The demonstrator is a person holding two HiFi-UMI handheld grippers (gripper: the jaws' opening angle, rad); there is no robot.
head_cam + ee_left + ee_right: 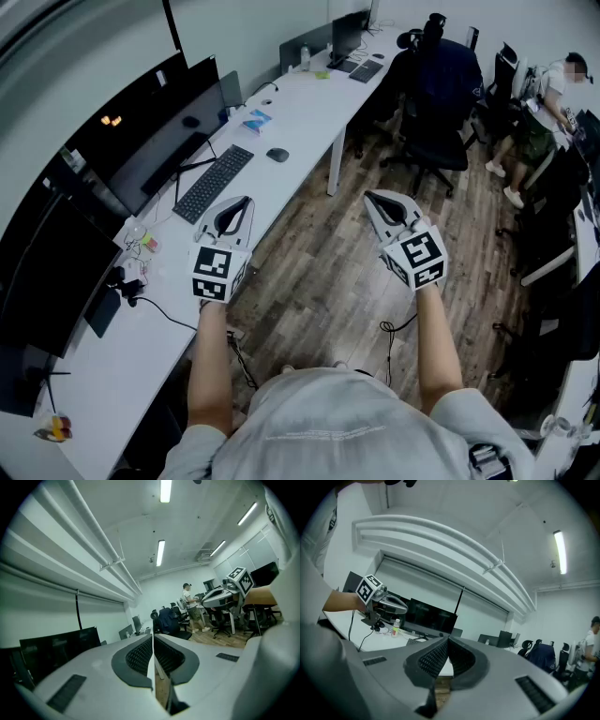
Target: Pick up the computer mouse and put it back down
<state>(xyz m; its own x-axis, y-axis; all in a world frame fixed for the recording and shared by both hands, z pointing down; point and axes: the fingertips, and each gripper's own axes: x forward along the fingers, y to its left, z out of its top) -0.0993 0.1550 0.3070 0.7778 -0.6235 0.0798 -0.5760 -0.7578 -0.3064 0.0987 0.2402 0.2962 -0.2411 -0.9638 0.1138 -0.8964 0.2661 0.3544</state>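
You have a black keyboard lying on the long white desk. Left of the keyboard stand dark monitors, and beyond it lies a small blue item. Well to its right, a dark office chair stands on the wooden floor.

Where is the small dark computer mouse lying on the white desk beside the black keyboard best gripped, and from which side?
Probably across its two flanks, coming straight down. The small dark computer mouse lies flat on the white desk, a low dome apart from the black keyboard, with bare desk around it. The nearer left gripper is shut, so it must open first.
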